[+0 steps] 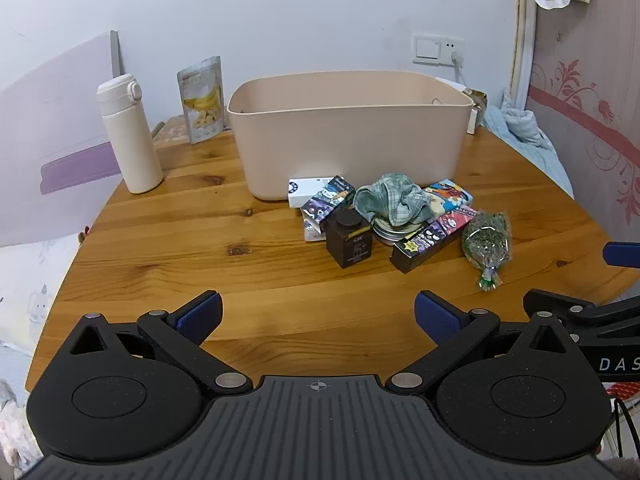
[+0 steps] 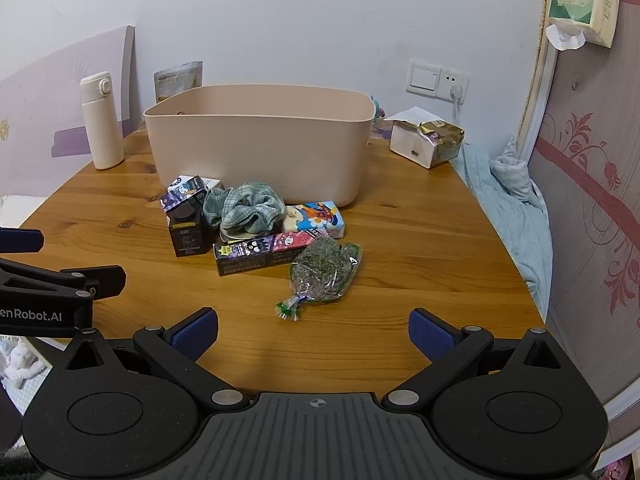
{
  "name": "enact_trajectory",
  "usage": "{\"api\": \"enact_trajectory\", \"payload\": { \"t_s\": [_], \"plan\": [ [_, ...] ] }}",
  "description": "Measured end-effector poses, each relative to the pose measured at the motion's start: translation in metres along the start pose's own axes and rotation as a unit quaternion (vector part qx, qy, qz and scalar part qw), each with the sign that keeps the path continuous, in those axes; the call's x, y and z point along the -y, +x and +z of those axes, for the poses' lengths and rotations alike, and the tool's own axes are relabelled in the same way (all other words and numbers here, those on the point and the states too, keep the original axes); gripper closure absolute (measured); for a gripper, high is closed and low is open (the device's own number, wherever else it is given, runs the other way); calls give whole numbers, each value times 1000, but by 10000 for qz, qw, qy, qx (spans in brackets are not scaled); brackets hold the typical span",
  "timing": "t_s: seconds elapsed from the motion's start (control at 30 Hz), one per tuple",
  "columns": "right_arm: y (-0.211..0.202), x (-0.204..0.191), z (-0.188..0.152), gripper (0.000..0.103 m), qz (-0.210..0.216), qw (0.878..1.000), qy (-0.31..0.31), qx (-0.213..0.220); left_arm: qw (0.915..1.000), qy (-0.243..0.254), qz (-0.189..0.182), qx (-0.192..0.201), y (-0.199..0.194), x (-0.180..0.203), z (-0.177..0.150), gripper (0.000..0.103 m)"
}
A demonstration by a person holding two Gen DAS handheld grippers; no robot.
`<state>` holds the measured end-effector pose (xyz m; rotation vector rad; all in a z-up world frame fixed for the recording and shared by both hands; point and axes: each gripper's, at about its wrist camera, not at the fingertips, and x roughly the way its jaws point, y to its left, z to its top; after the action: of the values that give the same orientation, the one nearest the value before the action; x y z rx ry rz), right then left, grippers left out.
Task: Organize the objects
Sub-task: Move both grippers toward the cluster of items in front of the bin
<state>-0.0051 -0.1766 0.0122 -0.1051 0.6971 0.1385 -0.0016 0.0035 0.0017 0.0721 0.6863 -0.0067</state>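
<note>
Holding both hand-held grippers [image 1: 318,316] [image 2: 313,330] wide and empty, we faced the clutter before the beige plastic bin [image 1: 348,132]; lifting the crumpled green cloth [image 1: 392,198] could topple the black square bottle [image 1: 349,240].

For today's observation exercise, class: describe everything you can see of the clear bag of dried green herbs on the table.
The bag of dried herbs is a clear, crinkly plastic pouch packed with dark green flakes. Its neck is gathered and tied with a green and white twist, pointing toward the cameras. It lies flat on the wooden table, at the near right edge of the clutter. Its wide end appears to touch the long dark cartoon box.
</note>
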Motion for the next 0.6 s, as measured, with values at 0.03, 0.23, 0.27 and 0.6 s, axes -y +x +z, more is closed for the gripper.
{"api": "enact_trajectory", "payload": {
  "t_s": [0.03,0.23,0.27,0.6],
  "plan": [
    [0,0,0,0,-2,10000,0,-2,10000,3,1,4,0,0,0,0],
    [1,0,1,0,4,10000,-1,7,10000,-62,-30,-6,-1,0,0,0],
    [0,0,1,0,4,10000,-3,11,10000,-67,-27,-8,-1,0,0,0],
    [2,0,1,0,-4,10000,22,-6,10000,-77,-45,-11,1,-2,-1,0]
  ]
}}
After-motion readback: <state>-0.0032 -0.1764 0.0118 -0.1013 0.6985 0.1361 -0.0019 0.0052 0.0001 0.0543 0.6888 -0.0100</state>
